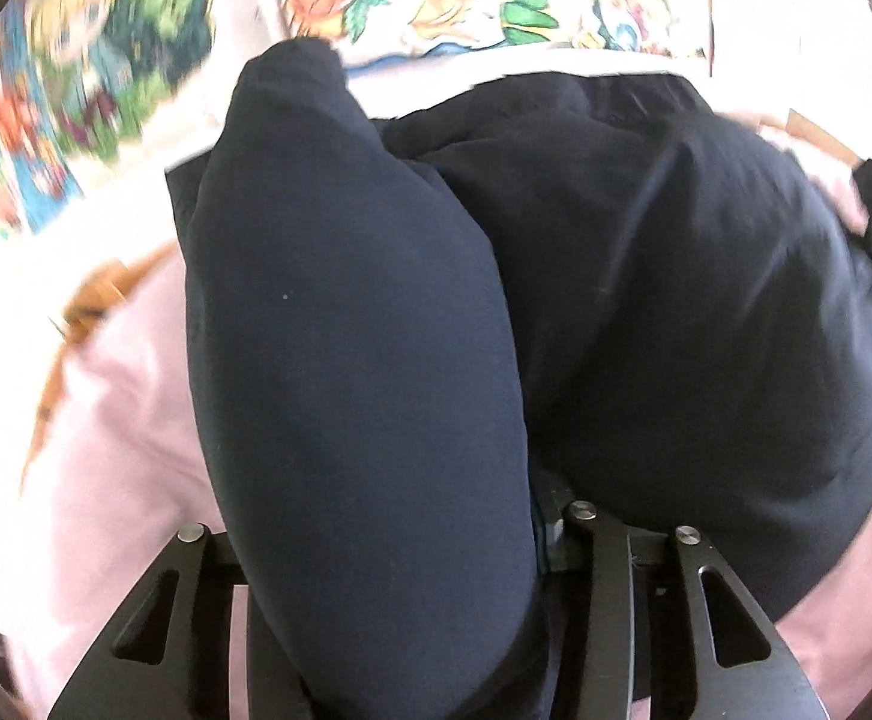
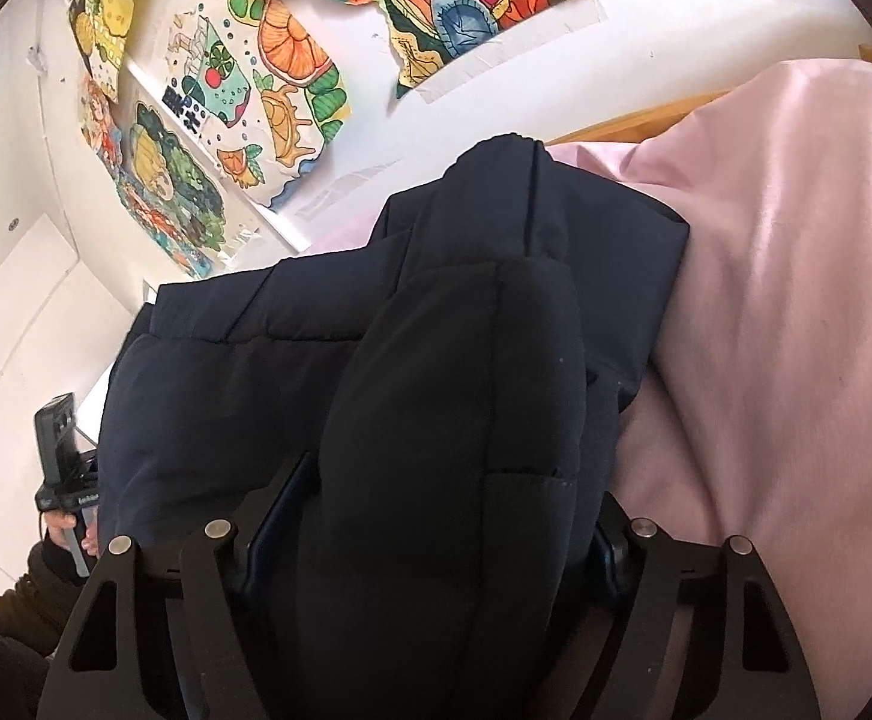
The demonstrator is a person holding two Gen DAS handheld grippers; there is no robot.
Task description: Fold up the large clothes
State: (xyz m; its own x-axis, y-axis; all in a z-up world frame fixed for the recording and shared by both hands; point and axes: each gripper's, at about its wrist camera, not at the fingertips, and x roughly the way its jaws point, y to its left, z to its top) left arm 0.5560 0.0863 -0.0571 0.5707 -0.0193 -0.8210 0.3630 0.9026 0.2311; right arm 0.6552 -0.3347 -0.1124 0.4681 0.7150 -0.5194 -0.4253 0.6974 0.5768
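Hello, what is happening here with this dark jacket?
A person with a two-finger gripper in each hand is folding a dark navy padded jacket on a pale pink bedsheet. The left gripper and the right gripper each clamp a puffy fold of it. Colourful drawings hang on the wall behind.

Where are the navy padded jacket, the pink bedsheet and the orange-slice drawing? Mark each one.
navy padded jacket point(image 2: 448, 396): right wrist view, on the quilted fold between the fingers.
pink bedsheet point(image 2: 784, 312): right wrist view, on bare cloth.
orange-slice drawing point(image 2: 288, 39): right wrist view, on the slice.
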